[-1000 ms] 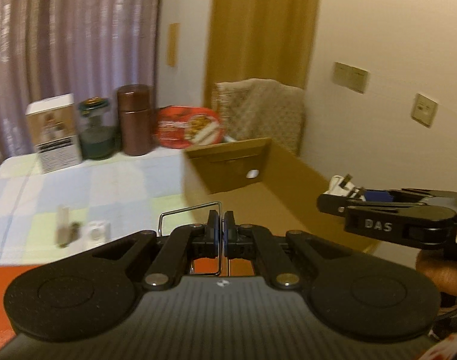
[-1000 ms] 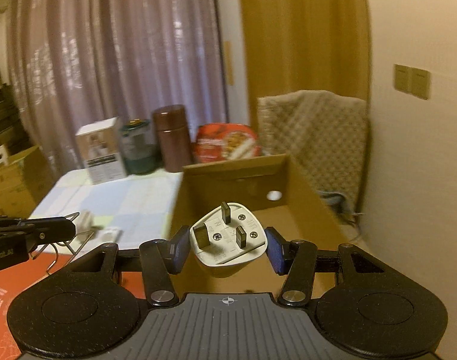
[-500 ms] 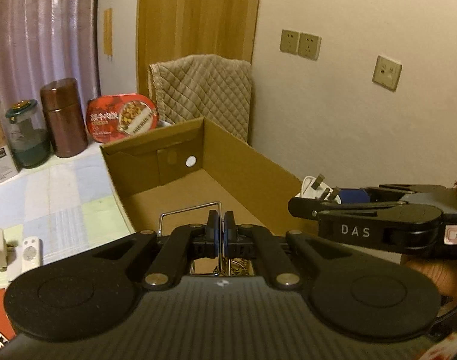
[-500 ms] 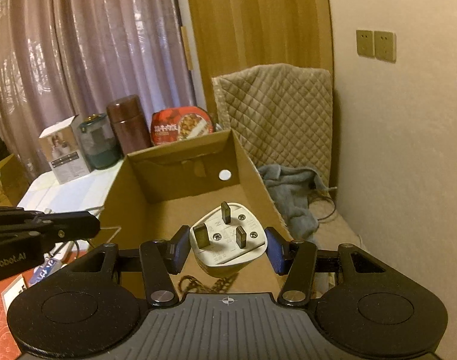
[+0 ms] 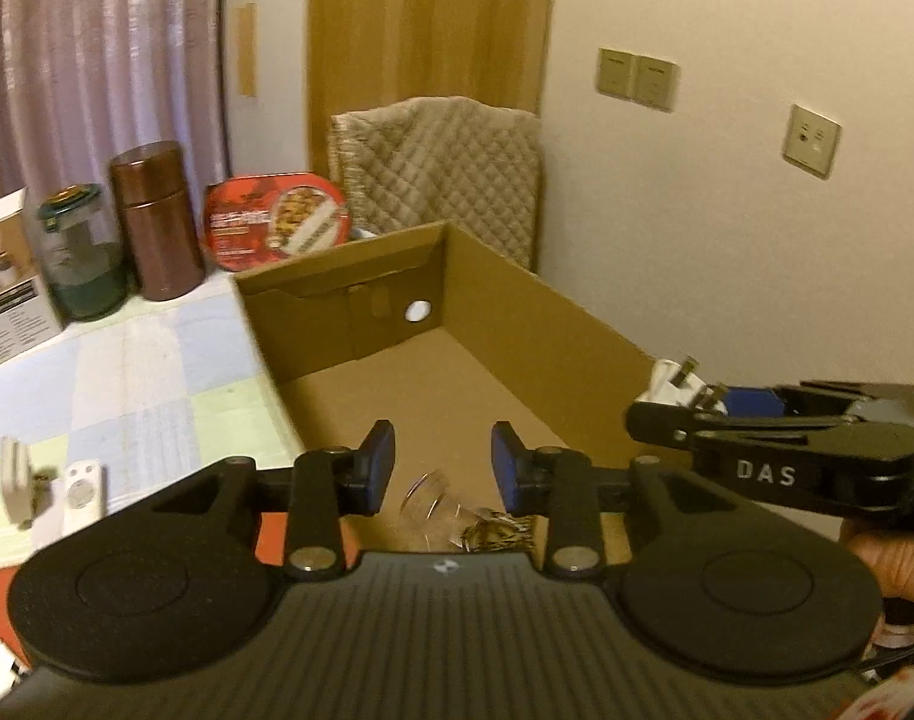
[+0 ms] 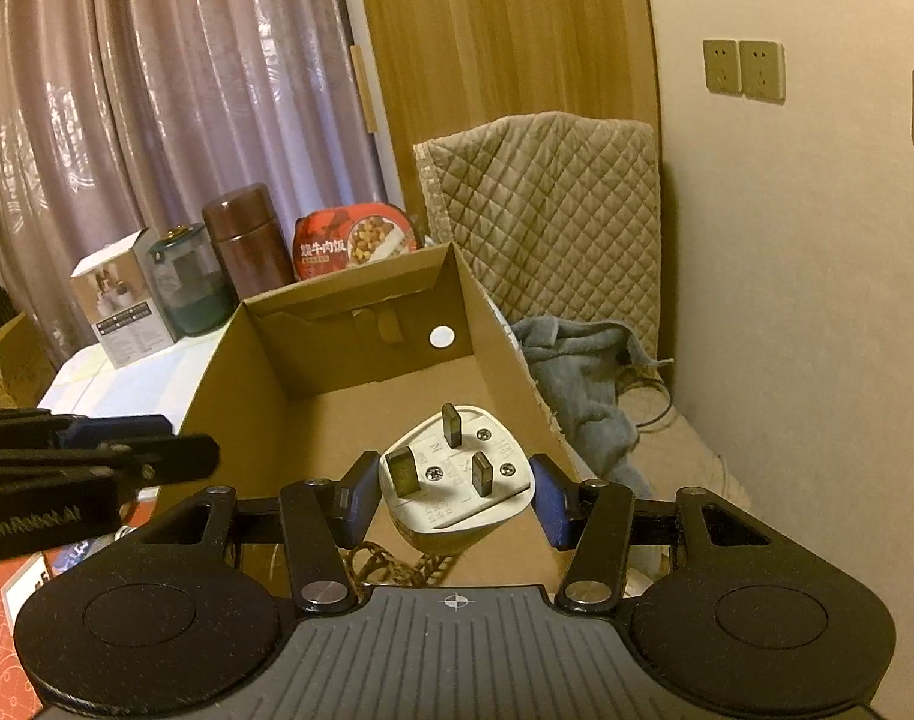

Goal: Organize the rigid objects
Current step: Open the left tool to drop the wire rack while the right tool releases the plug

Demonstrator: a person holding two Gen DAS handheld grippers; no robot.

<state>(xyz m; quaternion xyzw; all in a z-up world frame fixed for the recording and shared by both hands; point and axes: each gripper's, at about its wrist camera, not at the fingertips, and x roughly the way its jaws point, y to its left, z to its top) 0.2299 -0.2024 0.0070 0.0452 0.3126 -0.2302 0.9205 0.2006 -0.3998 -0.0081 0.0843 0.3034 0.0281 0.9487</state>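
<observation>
My left gripper (image 5: 443, 468) is open and empty above the near end of an open cardboard box (image 5: 553, 324). A clear glass (image 5: 432, 507) and a chain (image 5: 499, 531) lie on the box floor just below it. My right gripper (image 6: 453, 498) is shut on a white three-pin plug (image 6: 457, 474), held over the box (image 6: 240, 360). It shows in the left wrist view (image 5: 685, 402) at the box's right wall, with the plug (image 5: 676, 384) sticking out. The left gripper shows in the right wrist view (image 6: 186, 456) at the left.
On the checked tablecloth (image 5: 126, 372) stand a white carton (image 5: 6, 288), a green jar (image 5: 78, 258), a brown canister (image 5: 156, 222) and a red food tub (image 5: 276, 222). Two small white items (image 5: 84, 489) lie near the left. A quilted chair (image 6: 541, 204) stands behind the box.
My left gripper has opened and let go of the wire clip it held. The right gripper keeps the plug and has moved further over the box.
</observation>
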